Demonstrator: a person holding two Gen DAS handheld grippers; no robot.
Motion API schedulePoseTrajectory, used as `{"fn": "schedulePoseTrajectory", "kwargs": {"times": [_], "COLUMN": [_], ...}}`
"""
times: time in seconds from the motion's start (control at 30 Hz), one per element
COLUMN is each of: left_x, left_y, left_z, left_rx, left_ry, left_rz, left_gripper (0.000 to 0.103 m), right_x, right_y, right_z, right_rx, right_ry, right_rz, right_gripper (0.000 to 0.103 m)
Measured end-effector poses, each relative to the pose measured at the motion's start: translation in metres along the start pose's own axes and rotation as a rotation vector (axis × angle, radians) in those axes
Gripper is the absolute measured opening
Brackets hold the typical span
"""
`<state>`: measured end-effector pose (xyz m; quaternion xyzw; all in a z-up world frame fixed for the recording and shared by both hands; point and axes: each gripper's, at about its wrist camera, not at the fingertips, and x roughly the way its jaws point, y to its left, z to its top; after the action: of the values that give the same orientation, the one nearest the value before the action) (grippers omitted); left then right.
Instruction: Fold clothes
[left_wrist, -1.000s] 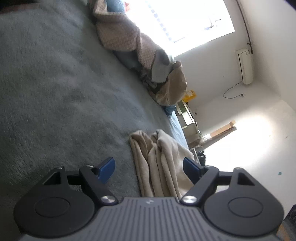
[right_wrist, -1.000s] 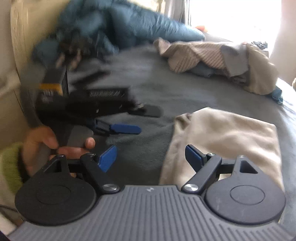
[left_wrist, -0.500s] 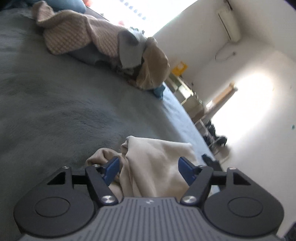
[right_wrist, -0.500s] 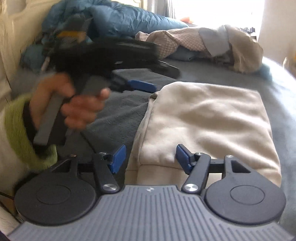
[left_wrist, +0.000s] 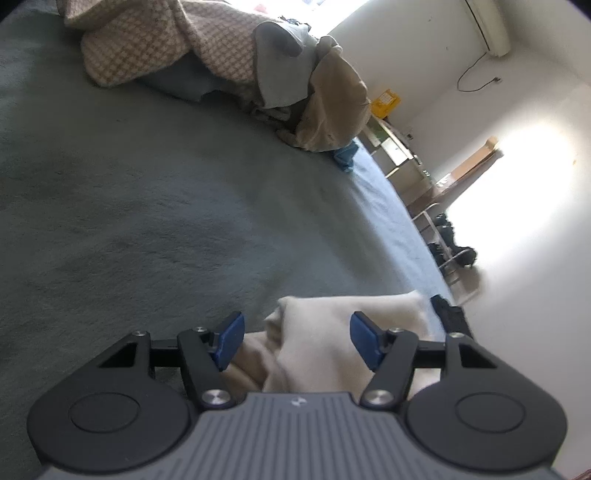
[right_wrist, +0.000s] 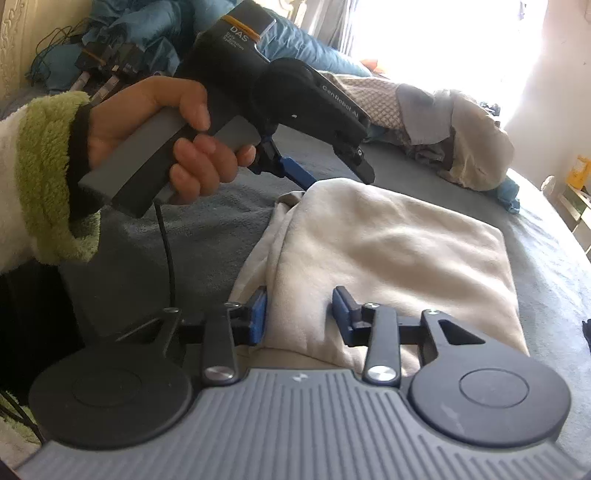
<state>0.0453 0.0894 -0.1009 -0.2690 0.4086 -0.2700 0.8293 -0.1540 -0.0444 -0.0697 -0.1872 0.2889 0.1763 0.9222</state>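
Both grippers have been brought down onto the cream, soft fleece garment (right_wrist: 388, 251), which lies in a folded, roughly rectangular shape on the grey plush blanket (left_wrist: 147, 206). 1.0 s ago the right gripper (right_wrist: 299, 314) was held above the garment with its jaws wide; now its blue pads are narrowed around the near left edge fold, though full closure cannot be confirmed. The left gripper (left_wrist: 297, 339), formerly off to the side, is now set at the far left corner, jaws wide. A paired grasp of that edge is judged to be forming.
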Motion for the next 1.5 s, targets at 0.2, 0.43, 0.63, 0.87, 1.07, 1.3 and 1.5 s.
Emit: {"fn": "schedulePoseTrajectory", "kwargs": {"times": [0.2,0.43,0.63,0.87,1.07,1.3,1.5], "left_x": [0.014,0.011,-0.004,-0.031,-0.039,-0.046,-0.041], "left_y": [-0.007,-0.006,-0.019,-0.016,0.0,0.013,0.034], "left_z": [0.002,-0.004,-0.004,-0.008,-0.014,-0.015,-0.021], "left_rx": [0.017,-0.015,-0.028,-0.058,-0.078,-0.094,-0.131], "left_ry": [0.058,0.027,-0.024,-0.056,-0.058,-0.071,-0.07], "left_rz": [0.018,0.062,0.061,0.027,0.016,-0.02,-0.053], "left_gripper": [0.059,0.034,0.02,0.018,0.017,0.017,0.017], "right_x": [-0.002,0.003,-0.006,-0.02,-0.019,-0.021,-0.008], "right_y": [0.0,-0.006,-0.014,-0.017,-0.004,0.011,0.02], "right_z": [0.001,-0.006,-0.009,-0.003,-0.002,0.003,0.001], "right_rx": [-0.003,0.017,0.0,0.003,-0.033,-0.075,-0.108], "right_ry": [-0.019,-0.013,-0.061,-0.093,-0.069,-0.055,-0.011], "right_rz": [-0.007,-0.009,0.013,0.052,0.071,0.077,0.082], "right_gripper": [0.015,0.015,0.008,0.008,0.008,0.008,0.008]}}
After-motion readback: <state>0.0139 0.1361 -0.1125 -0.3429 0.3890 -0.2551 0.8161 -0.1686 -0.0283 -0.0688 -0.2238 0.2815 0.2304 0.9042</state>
